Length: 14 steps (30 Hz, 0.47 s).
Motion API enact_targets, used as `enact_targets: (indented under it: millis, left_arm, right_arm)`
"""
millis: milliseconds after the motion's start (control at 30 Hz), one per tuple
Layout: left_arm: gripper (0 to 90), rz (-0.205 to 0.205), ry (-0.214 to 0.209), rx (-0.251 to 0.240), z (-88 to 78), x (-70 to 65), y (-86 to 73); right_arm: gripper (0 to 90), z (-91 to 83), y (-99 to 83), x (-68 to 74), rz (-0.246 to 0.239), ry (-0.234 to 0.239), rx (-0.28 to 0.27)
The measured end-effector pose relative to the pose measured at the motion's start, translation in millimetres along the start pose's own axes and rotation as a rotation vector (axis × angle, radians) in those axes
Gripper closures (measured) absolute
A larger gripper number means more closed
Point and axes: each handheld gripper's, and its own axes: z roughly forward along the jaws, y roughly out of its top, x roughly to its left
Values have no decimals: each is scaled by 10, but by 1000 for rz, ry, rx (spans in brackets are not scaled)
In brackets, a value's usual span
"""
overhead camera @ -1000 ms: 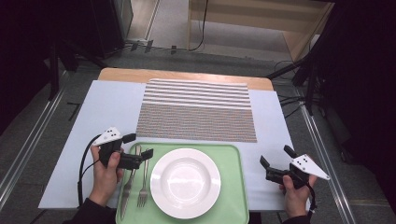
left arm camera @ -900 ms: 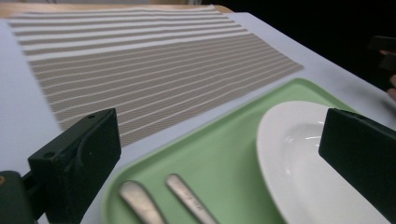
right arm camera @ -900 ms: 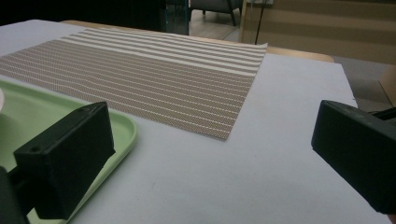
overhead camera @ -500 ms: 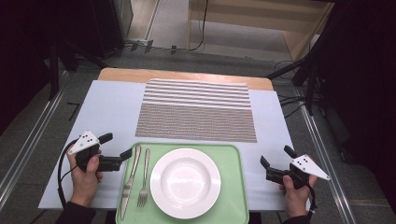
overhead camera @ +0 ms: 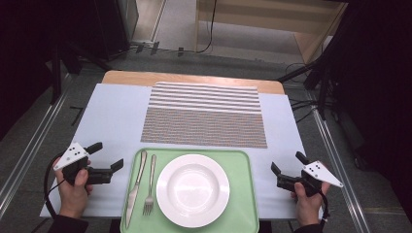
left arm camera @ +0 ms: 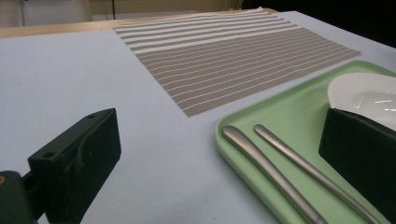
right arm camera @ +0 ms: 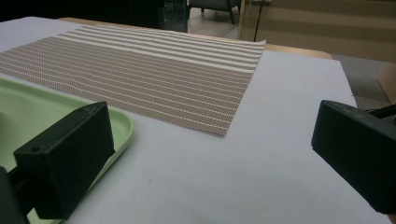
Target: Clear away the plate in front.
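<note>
A green tray lies at the near edge of the table with a white plate, a knife and a fork on it. My left gripper is open, left of the tray, jaws empty. Its own view shows the tray's corner, the knife handle, the fork handle and the plate's rim between its jaws. My right gripper is open, right of the tray, over bare table. The tray's edge sits behind its left jaw.
A striped brown and white placemat lies beyond the tray on the pale blue table cover. It also shows ahead as the placemat and the placemat. The wooden table edge is at the far side. Metal rails run along both sides.
My left gripper has drawn back from the knife and fork on the tray to the left and toward the near edge. The right gripper has stayed put.
</note>
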Motion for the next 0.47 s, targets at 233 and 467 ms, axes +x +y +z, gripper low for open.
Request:
enact_targets:
  millis: [233, 467]
  left_arm:
    - [0, -20, 27, -7, -134, 138, -72]
    - [0, -31, 39, -2, -161, 196, -96]
  right_arm:
    - [0, 16, -9, -7, -9, 3, 4]
    - [0, 24, -13, -7, -11, 3, 6]
